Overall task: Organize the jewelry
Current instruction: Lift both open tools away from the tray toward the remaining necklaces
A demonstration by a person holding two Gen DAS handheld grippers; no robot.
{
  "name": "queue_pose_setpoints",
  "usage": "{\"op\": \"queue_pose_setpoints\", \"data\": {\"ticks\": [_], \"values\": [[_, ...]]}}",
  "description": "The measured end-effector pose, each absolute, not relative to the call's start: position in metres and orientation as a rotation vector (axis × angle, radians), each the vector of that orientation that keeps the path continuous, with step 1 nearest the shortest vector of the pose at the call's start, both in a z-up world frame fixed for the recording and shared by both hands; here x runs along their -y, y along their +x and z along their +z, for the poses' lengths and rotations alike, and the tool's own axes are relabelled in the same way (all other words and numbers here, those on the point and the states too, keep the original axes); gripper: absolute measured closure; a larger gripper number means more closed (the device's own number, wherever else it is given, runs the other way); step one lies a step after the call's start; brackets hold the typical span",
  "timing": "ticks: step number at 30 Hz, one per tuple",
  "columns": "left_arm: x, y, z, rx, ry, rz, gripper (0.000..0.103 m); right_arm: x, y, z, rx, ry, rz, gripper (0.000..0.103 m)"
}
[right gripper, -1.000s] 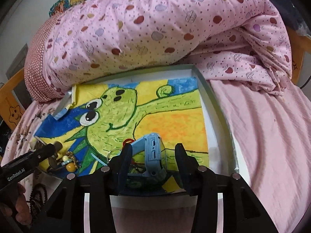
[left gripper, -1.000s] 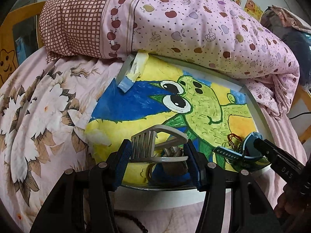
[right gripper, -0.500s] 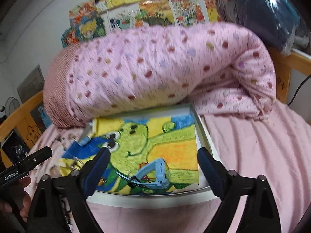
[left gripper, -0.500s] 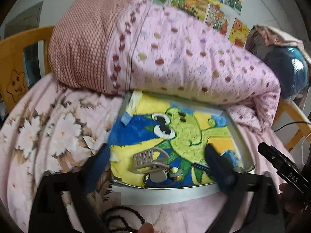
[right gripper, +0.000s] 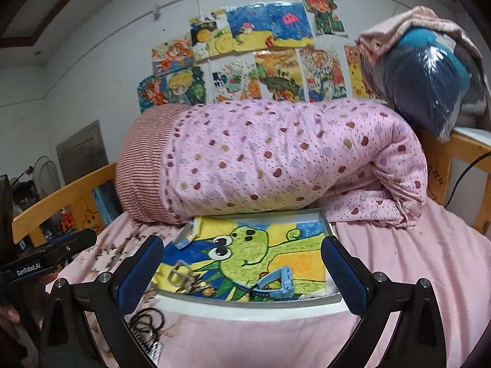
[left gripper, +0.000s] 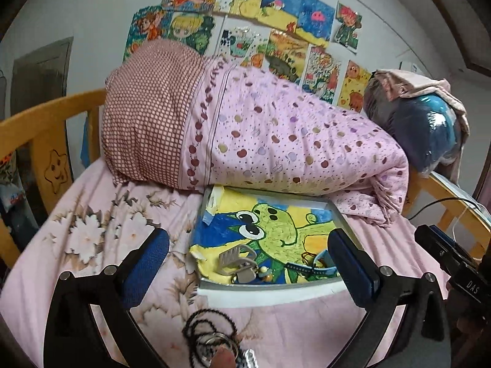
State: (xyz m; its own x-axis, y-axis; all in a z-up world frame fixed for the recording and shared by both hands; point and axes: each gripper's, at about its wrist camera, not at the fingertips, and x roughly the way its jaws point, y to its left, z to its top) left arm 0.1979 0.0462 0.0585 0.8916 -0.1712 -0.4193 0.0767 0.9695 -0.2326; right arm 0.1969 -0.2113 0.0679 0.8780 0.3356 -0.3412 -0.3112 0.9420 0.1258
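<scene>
Both grippers, left (left gripper: 248, 263) and right (right gripper: 242, 271), have just spread wide, holding nothing, and the black bead necklace (left gripper: 208, 337) lies loose right under the left one, so it's nearer.

A rolled pink dotted quilt (left gripper: 276, 141) lies on the bed below children's drawings (right gripper: 260, 67) on the wall

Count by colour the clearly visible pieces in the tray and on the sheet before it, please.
Grey: 1, hair clip in the tray
Blue: 1, watch in the tray
Black: 1, bead string on the sheet
Total: 3; small beads beside the clip are too small to count
</scene>
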Motion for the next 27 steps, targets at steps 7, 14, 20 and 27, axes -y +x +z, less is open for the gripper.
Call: {"op": "queue_pose_setpoints", "data": {"ticks": [7, 14, 20, 27], "values": [[-0.055, 0.155, 0.066, -0.44, -0.166, -0.131, 0.002, 0.2, 0.158, 0.065, -0.372, 0.051, 0.356, 0.0], [-0.072, 0.119, 0.053, -0.475, -0.133, -0.117, 0.002, 0.191, 0.13, 0.048, -0.426, 0.015, 0.379, 0.0], [-0.084, 0.095, 0.027, -0.534, -0.138, -0.103, 0.002, 0.184, 0.115, 0.024, -0.495, -0.034, 0.399, 0.0], [-0.091, 0.08, -0.005, -0.623, -0.141, -0.078, 0.002, 0.172, 0.11, -0.008, -0.591, -0.081, 0.442, 0.0]]}}
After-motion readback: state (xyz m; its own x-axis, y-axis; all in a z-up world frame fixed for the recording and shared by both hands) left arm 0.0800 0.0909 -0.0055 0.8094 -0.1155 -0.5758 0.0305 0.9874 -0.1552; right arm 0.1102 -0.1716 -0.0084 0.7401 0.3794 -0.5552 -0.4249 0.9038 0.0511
